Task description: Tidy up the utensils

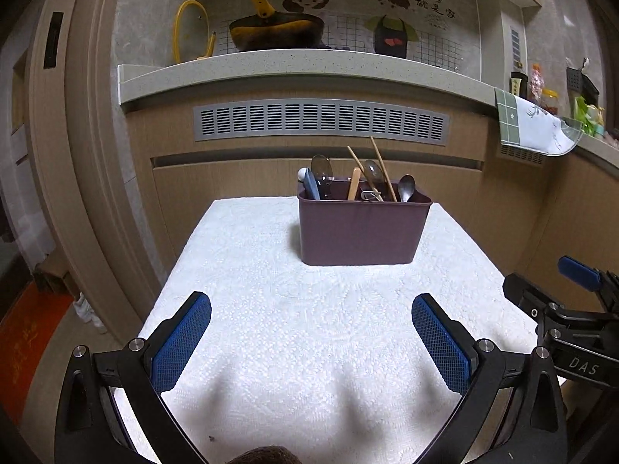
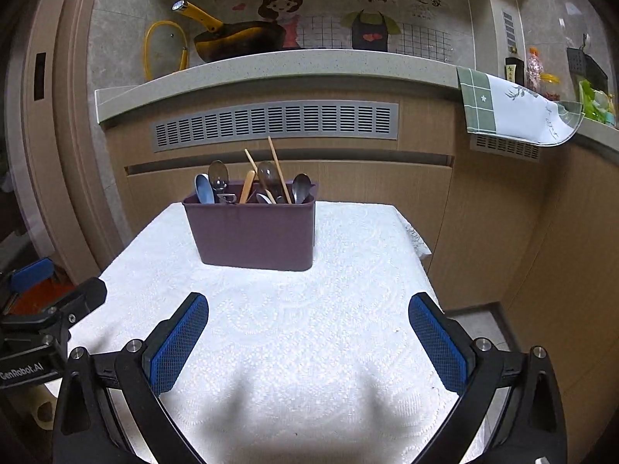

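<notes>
Left wrist view: your left gripper hovers low over the white tablecloth, blue pads spread wide, nothing between them. Right gripper the same, released and empty, side by side with the left; each shows at the edge of the other's view. Straight ahead, well apart from both, stands the purple utensil caddy near the far edge of the table, its long side facing you, long axis running left to right. From the left gripper it lies ahead and a little right; from the right gripper, ahead and a little left, so neither looks clearly nearer. Utensils stand upright or leaning inside: chopsticks tilted, metal spoons, a blue spoon, a wooden handle; which compartment each sits in can't be told. No loose utensils visible on the cloth, so sorting may be mostly done or must start from the caddy. Open cloth between you and the caddy; table edges fall away close on both sides, cabinet just behind.
</notes>
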A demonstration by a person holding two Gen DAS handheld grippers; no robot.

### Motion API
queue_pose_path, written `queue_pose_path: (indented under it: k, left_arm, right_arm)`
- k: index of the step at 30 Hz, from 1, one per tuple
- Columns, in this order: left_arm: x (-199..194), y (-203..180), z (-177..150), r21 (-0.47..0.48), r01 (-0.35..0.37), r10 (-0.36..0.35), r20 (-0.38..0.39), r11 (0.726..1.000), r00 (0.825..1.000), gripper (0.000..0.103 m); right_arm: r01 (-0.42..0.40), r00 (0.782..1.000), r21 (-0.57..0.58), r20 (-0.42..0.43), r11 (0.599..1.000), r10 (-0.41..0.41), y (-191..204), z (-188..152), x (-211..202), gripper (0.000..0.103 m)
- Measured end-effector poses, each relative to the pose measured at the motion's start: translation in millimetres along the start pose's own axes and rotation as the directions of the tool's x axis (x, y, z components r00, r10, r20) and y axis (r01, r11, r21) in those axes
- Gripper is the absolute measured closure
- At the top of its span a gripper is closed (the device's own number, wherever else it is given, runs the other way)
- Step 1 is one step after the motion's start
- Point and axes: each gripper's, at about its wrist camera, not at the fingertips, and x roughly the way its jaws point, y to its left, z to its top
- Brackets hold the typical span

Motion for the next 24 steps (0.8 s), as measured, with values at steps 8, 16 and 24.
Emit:
queue_pose_path:
  k: [8, 16, 24]
  left_arm:
    - [3.8, -0.4, -0.2, 0.003, 0.004, -0.004, -0.023, 1.000, 1.000, 0.000]
    - [5.2, -0.3, -1.2, 0.002, 0.010, -0.010, -0.035, 1.000, 0.999, 0.000]
    - [4.9, 0.3, -0.7, 0.000, 0.012, -0.012, -0.037, 1.000, 0.999, 0.000]
  right_arm:
    - [-0.005, 1.000, -0.005, -0.008, 1.000, 0.005, 1.3, -1.1, 0.3, 0.000]
    - [-0.005, 1.000, -0.006, -0.009, 1.000, 0.005, 1.7, -0.5, -0.4, 0.000]
    - [-0.005, 1.000, -0.011, -0.005, 1.000, 0.005, 2.4, 0.1, -1.5, 0.000]
